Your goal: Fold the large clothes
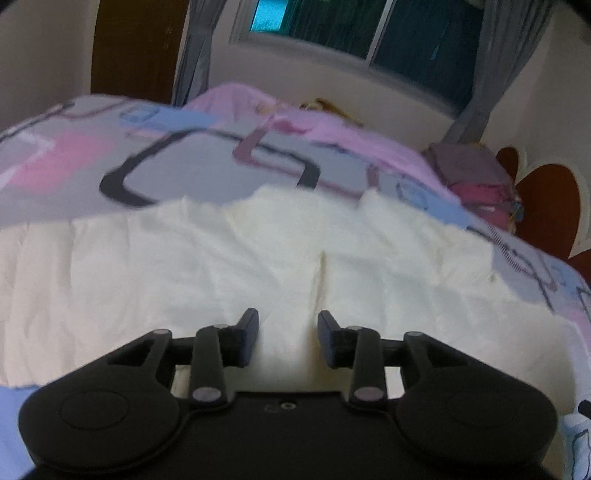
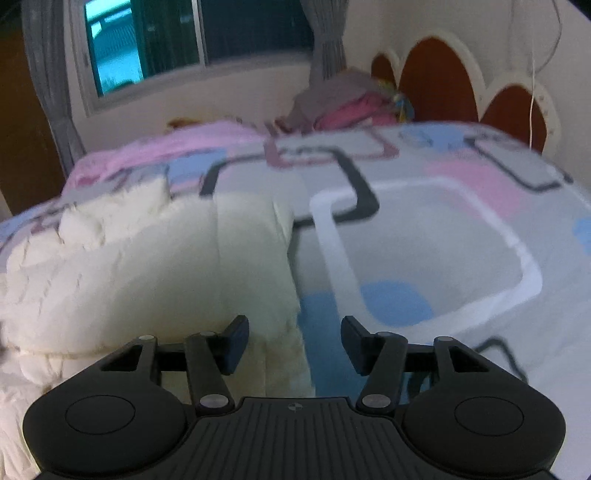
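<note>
A large cream-white garment [image 1: 229, 258] lies spread and creased across a bed with a patterned sheet [image 1: 207, 162]. My left gripper [image 1: 288, 338] hovers over its near part, jaws apart, nothing pinched between them. In the right wrist view the same white garment [image 2: 155, 266] fills the left half, folded over with its right edge running down the middle. My right gripper [image 2: 294, 343] hangs above that edge, open, the cloth under its left finger and bare sheet [image 2: 424, 251] under its right finger.
A pile of pink and grey clothes [image 2: 347, 105] sits at the head of the bed by a red scalloped headboard [image 2: 439, 81]. A pink blanket [image 1: 295, 122] lies at the bed's far side. A window [image 1: 362, 26] with grey curtains is beyond.
</note>
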`<state>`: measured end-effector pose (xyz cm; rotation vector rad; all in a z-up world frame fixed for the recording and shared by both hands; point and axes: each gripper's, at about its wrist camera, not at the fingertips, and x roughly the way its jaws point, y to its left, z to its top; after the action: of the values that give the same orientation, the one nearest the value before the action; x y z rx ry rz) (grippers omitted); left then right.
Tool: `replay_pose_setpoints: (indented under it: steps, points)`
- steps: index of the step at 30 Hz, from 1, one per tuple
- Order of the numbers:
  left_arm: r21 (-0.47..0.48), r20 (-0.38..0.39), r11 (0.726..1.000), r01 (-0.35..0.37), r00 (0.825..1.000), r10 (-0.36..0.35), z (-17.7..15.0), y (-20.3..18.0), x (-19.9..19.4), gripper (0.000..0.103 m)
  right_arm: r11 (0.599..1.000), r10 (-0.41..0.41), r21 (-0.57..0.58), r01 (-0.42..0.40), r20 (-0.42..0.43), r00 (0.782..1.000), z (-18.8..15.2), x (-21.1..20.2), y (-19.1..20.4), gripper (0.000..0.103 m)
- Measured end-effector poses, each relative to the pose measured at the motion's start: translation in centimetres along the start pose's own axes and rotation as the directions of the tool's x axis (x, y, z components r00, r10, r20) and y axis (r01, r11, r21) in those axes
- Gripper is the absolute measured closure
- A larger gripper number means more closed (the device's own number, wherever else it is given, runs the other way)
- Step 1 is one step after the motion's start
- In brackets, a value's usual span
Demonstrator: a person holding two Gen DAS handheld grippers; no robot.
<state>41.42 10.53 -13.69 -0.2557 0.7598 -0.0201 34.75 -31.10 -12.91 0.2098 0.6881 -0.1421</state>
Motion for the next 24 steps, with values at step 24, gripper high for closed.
replay_pose_setpoints:
  steps: [24]
  points:
    - [0.166, -0.033, 0.986, -0.004, 0.999, 0.009, -2.2, -5.9, 7.8, 0.066, 0.99, -0.014, -0.143, 0.014, 0.007, 1.0, 2.9, 13.4, 4.2, 0.066]
